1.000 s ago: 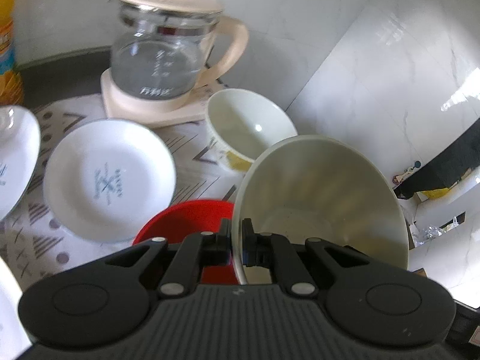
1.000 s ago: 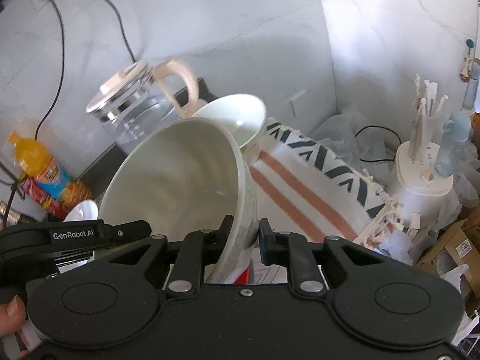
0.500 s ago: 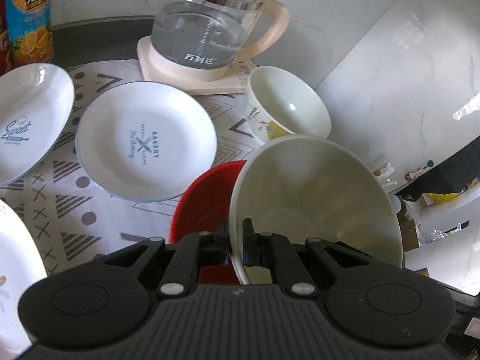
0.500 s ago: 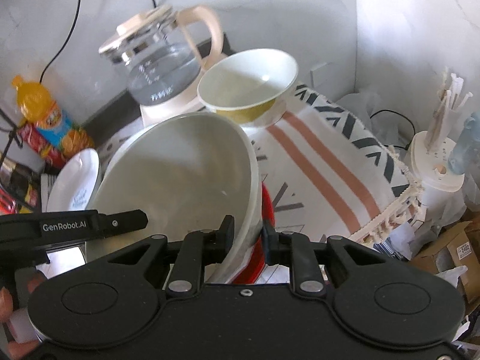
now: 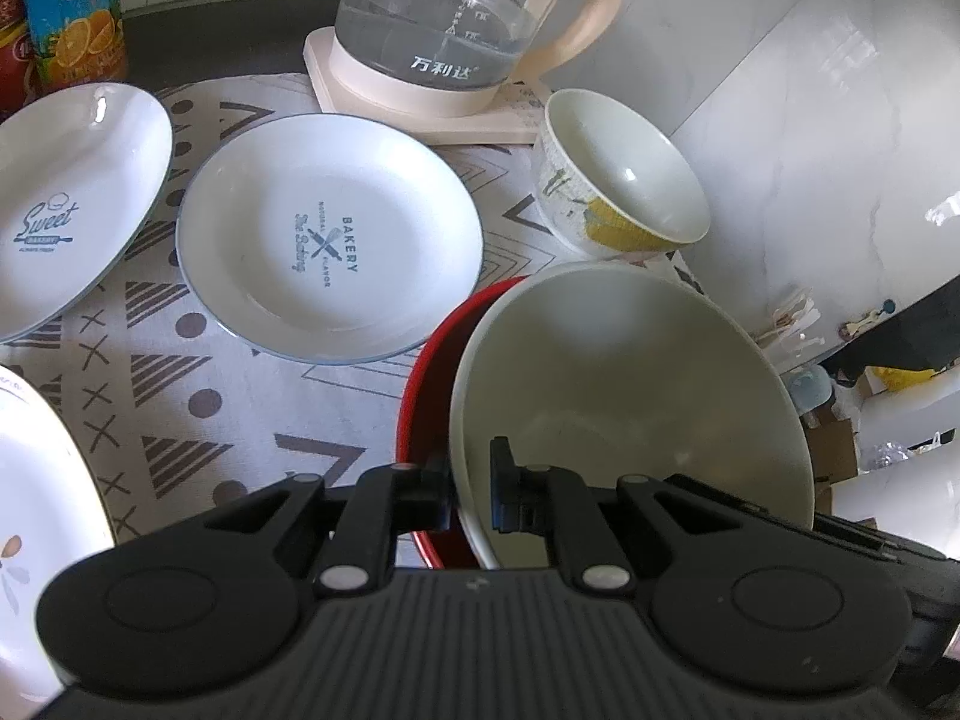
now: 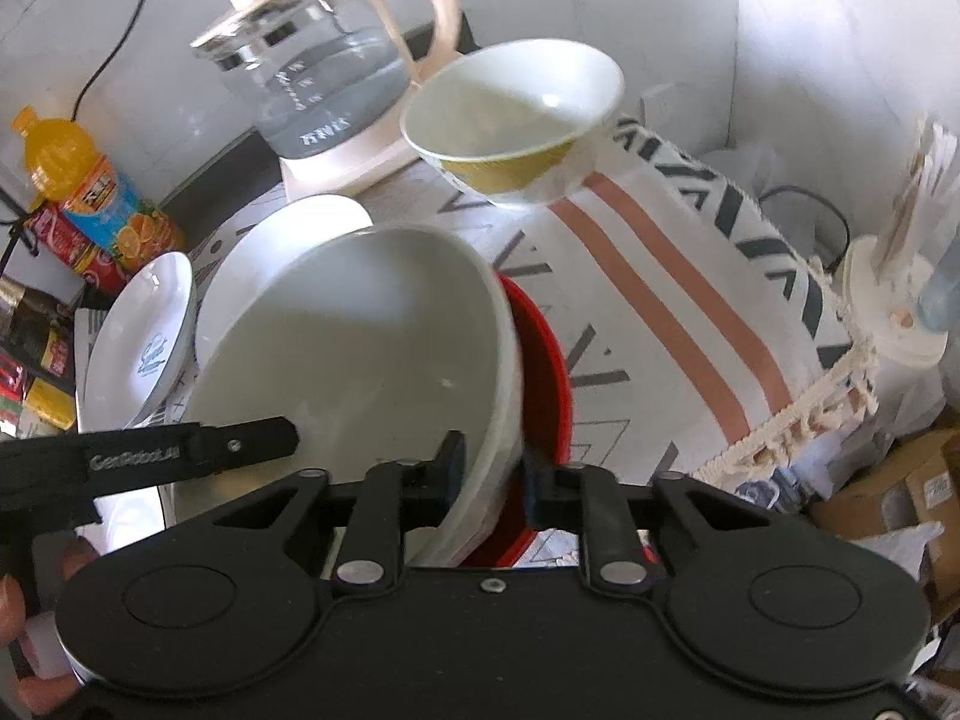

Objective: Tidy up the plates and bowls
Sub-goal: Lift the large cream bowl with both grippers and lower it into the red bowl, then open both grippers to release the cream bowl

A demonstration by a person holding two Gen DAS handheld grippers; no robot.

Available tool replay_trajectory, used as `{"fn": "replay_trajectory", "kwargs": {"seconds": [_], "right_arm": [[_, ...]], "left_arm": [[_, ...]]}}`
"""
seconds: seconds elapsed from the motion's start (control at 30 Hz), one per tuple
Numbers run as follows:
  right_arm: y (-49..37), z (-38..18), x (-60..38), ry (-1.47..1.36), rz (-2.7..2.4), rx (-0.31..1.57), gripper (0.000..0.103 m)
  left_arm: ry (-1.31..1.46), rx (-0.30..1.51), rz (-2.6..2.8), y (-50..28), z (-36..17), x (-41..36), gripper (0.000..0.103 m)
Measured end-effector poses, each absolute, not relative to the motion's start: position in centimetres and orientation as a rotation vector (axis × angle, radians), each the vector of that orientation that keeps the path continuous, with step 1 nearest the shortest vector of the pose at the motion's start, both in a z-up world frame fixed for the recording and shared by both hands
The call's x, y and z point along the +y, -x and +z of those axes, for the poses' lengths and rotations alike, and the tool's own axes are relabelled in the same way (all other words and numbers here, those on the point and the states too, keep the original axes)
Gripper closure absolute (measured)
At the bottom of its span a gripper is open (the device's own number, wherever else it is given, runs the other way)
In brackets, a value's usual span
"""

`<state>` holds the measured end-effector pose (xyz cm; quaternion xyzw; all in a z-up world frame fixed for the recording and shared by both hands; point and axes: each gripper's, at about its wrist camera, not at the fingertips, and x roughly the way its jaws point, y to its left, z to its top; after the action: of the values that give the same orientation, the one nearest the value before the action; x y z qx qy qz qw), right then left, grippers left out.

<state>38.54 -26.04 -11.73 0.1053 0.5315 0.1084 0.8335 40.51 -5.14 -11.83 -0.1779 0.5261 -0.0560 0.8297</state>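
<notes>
With both grippers, left [image 5: 471, 483] and right [image 6: 492, 474], pinching its rim, the right's jaws closing, the white bowl [image 5: 630, 396] seems to be going into the red bowl [image 5: 429, 396]; next, seat it and let go.

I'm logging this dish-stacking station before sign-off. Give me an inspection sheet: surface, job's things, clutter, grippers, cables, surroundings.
Surface: patterned cloth over the counter; a striped cloth at the right.
Job's things: large white bowl tilted over the red bowl; small bowl beside the kettle; bakery plate, sweet plate and a third plate laid out flat.
Clutter: glass kettle, juice bottle.
Grippers: left gripper shut on the large white bowl's rim; right gripper straddles the opposite rim, jaws closing.
Cables: black cable on the wall.
Surroundings: marble wall, cardboard box.
</notes>
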Motion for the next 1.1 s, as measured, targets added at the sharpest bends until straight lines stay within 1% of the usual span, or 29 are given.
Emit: {"fn": "replay_trajectory", "kwargs": {"seconds": [0.23,0.47,0.53,0.6,0.67,0.73,0.8,0.83,0.97,1.0,1.03,1.1], "right_arm": [[-38.9,-12.0,-25.9,-0.208,0.192,1.119,0.090],[-38.9,-11.9,-25.5,-0.194,0.186,1.102,0.091],[-38.8,-12.0,-25.4,-0.190,0.186,1.101,0.088],[-38.7,-11.9,-25.2,-0.170,0.182,1.092,0.088],[-38.8,-11.8,-25.1,-0.170,0.197,1.095,0.085],[-38.7,-11.5,-25.0,-0.181,0.213,1.098,0.076],[-38.4,-11.0,-24.9,-0.168,0.224,1.080,0.073],[-38.1,-10.7,-24.9,-0.162,0.229,1.066,0.071],[-37.6,-9.9,-25.7,-0.202,0.235,1.051,0.071],[-37.5,-9.6,-26.0,-0.210,0.233,1.039,0.069],[-37.4,-9.3,-26.3,-0.212,0.223,1.029,0.062],[-37.3,-8.7,-26.8,-0.231,0.221,1.003,0.060]], "left_arm": [[0.378,1.118,-0.125,-40.6,-11.7,-4.8,0.095],[0.386,1.085,-0.108,-39.9,-10.1,-3.8,0.095],[0.387,1.078,-0.107,-39.6,-10.0,-3.6,0.095],[0.379,1.075,-0.098,-39.2,-9.8,-3.6,0.094],[0.355,1.059,-0.077,-38.9,-9.3,-3.6,0.094],[0.358,1.045,-0.079,-38.7,-8.9,-3.4,0.092],[0.358,1.045,-0.076,-38.7,-8.7,-3.2,0.088],[0.352,1.043,-0.072,-38.7,-8.7,-3.1,0.088],[0.341,1.036,-0.056,-38.9,-8.4,-3.0,0.085],[0.335,1.034,-0.053,-39.1,-8.3,-3.1,0.082],[0.330,1.032,-0.053,-39.2,-8.2,-3.2,0.080],[0.317,1.021,-0.053,-39.6,-7.9,-3.4,0.070]]}}
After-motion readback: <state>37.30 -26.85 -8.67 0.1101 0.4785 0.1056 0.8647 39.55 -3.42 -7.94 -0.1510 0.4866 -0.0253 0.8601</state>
